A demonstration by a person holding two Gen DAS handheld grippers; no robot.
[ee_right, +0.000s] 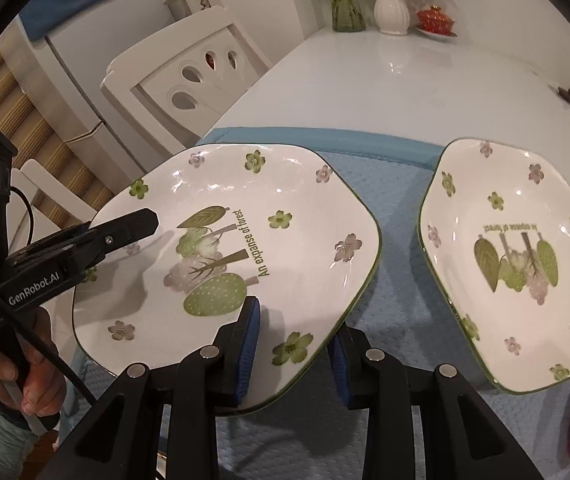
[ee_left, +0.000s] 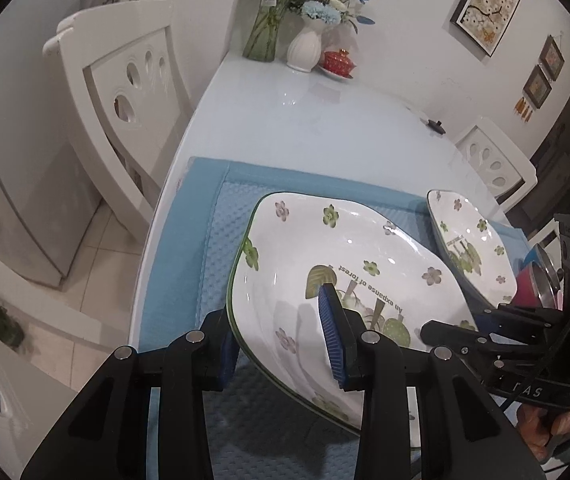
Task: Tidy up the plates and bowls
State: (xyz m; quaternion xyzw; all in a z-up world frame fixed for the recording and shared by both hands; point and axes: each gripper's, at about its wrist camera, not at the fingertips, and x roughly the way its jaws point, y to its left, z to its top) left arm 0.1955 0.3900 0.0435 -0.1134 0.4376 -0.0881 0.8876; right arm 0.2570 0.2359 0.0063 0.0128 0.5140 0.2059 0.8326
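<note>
Left wrist view: I see glossy white table (ee_left: 285, 120), blue mat (ee_left: 189, 240) at near end, white chair (ee_left: 125, 92) left of table, vases with flowers (ee_left: 305, 12) at far end, framed picture (ee_left: 489, 4) on wall. My left gripper (ee_left: 285, 340) clamped on rim of big plate (ee_left: 325, 248), plate tilted above mat, printed text upside down. Small plate (ee_left: 473, 248) right of big plate.

Right wrist view: my right gripper (ee_right: 295, 344) clamped on big plate's (ee_right: 245, 240) near rim, one pad above, one beneath. Text runs diagonally away. Small plate (ee_right: 517, 260) lies on mat (ee_right: 397, 184), right of big plate, apart, long axis running away from me.
</note>
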